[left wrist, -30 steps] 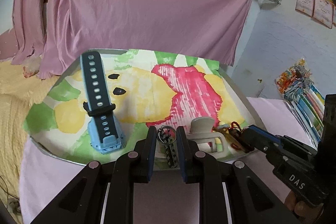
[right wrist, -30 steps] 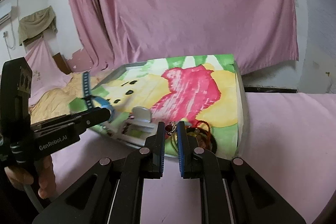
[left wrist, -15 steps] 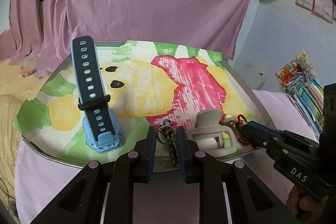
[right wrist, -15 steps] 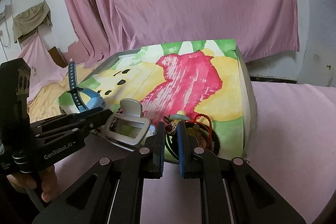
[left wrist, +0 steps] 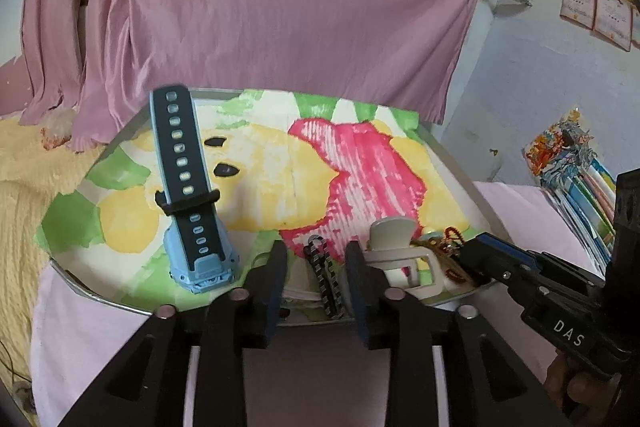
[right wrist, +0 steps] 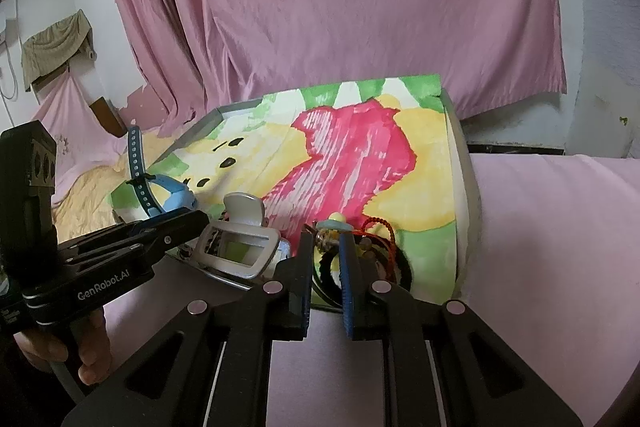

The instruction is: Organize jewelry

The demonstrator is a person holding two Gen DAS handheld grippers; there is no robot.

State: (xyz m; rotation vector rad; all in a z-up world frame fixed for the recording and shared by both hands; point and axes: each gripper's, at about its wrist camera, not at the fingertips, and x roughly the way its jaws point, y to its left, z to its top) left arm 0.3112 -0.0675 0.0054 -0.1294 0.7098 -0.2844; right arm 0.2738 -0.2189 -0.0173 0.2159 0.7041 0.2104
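— What differs from a second ago?

— The tray [left wrist: 448,163] sits lower in both frames. The left gripper [left wrist: 316,263] has just been opening; the dark chain [left wrist: 326,281] lies loose between its parted jaws, low centre.

— And the right gripper [right wrist: 326,247]?

— Nearly closed around a small beaded piece [right wrist: 326,239]; I cannot tell whether the pads press it.

— Anything hard to read?

— The red cord [right wrist: 380,227] and dark ring [right wrist: 402,269] tangle behind its fingers. The blue watch [left wrist: 192,195] stands at left, the white clip [left wrist: 396,247] right of centre.
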